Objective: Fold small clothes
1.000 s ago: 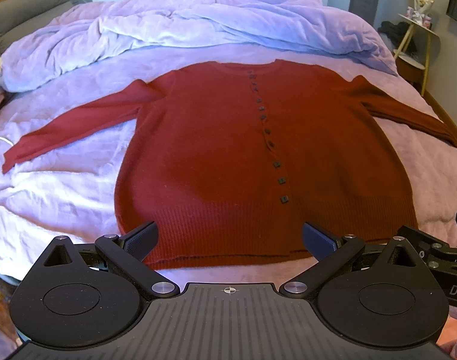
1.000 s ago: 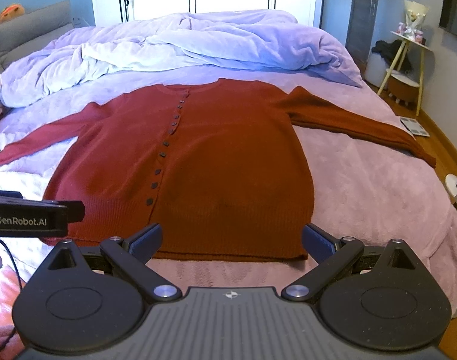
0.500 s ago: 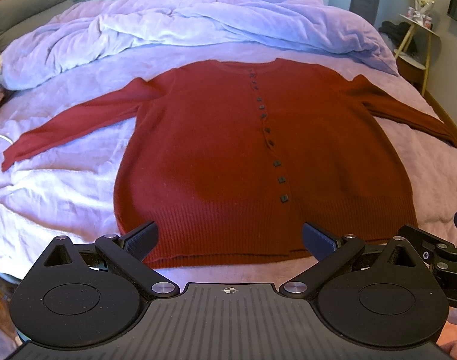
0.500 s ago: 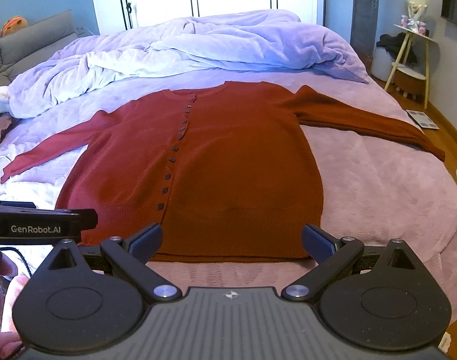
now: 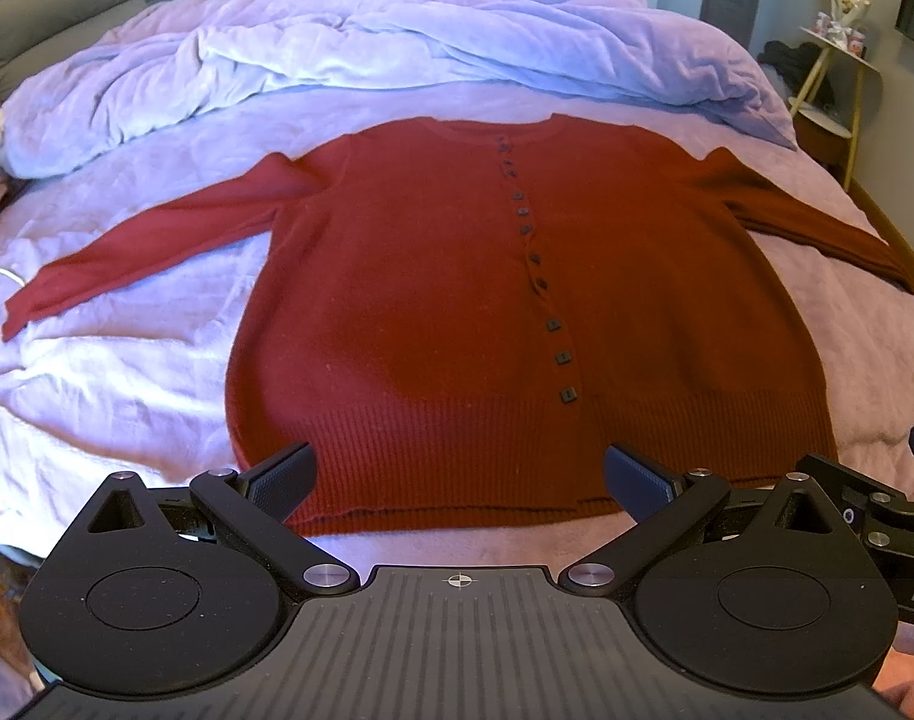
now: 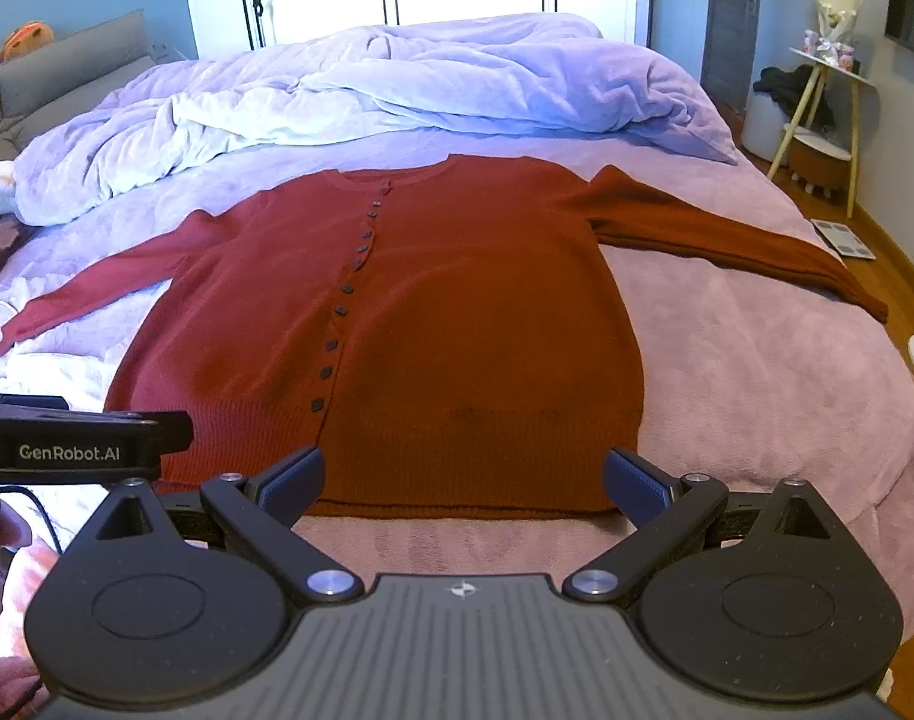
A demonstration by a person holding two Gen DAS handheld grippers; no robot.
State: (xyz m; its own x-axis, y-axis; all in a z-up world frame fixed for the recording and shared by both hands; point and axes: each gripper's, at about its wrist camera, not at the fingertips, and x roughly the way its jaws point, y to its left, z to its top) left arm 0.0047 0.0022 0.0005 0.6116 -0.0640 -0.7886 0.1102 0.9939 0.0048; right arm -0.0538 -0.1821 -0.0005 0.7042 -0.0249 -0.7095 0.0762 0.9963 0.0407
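While the red cardigan (image 5: 457,300) lies flat and unfolded on the lilac bed cover (image 5: 126,396), buttoned, both sleeves spread out toward 9 and 3 o'clock, both grippers hover level just short of its ribbed hem (image 5: 517,456). The left gripper (image 5: 460,477) points toward 12 o'clock over the hem's left half, jaws spread wide, nothing between them. The right gripper (image 6: 464,480) points the same way over the hem's right half, likewise released and empty. In the right wrist view the left gripper's body sits at 9 o'clock. A rumpled duvet (image 6: 366,96) is heaped beyond the collar at 12 o'clock.
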